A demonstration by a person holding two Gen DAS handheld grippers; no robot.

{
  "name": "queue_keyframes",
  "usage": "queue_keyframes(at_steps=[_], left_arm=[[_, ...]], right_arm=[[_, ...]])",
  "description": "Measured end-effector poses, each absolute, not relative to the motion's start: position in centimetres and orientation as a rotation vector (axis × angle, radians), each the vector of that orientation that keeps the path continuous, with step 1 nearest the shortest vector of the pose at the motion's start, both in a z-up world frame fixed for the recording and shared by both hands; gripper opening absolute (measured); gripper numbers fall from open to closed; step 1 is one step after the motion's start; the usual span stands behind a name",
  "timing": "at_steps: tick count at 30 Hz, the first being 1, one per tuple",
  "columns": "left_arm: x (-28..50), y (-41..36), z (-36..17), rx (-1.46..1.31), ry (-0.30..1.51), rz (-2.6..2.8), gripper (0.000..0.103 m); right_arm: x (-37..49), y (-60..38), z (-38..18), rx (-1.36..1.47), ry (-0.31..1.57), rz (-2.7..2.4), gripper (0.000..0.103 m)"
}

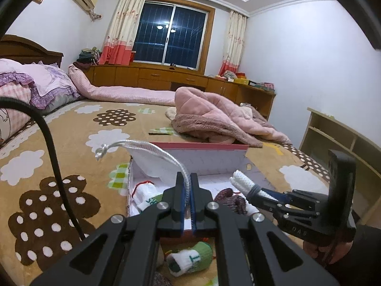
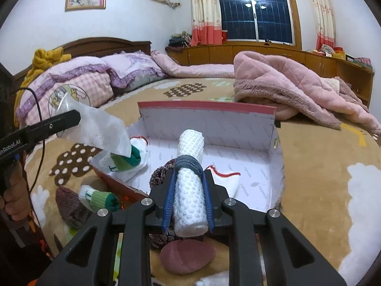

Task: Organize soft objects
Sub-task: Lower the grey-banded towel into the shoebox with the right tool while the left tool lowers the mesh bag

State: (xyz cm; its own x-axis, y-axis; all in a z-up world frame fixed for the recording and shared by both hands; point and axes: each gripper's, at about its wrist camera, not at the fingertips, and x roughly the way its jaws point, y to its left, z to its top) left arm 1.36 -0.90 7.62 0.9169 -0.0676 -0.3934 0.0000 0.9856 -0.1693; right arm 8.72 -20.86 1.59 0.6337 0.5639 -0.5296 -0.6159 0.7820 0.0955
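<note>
A red paper bag (image 1: 197, 145) with a white printed lining (image 2: 250, 166) lies open on the bed. My left gripper (image 1: 187, 178) is shut on the bag's white cord handle (image 1: 133, 144) and holds one white flap (image 2: 102, 128) up. My right gripper (image 2: 189, 174) is shut on a rolled white knit (image 2: 190, 190) bound by a grey band, over the bag's opening. In the left wrist view, the right gripper (image 1: 256, 194) with the white roll (image 1: 240, 178) comes in from the right. Inside the bag lie a green-and-white sock (image 2: 128, 159), a maroon knit (image 1: 231, 197) and a white piece with red trim (image 2: 226, 178).
Outside the bag, near me, lie a green-and-white sock roll (image 2: 100, 197), a maroon knit (image 2: 71, 207) and a dull pink oval piece (image 2: 188, 255). A pink fleece coat (image 1: 214, 116) lies behind the bag. Pillows (image 2: 95, 78) are at the left, a wooden shelf (image 1: 345, 143) beside the bed.
</note>
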Motion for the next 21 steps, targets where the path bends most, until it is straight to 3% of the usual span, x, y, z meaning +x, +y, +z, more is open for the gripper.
queue_keyframes(at_steps=[21], left_arm=[[7.5,1.7,-0.1,-0.174,0.608,0.072,0.004]], right_arm=[[11.1,-18.7,-0.8,-0.165,0.696,0.633,0.029]])
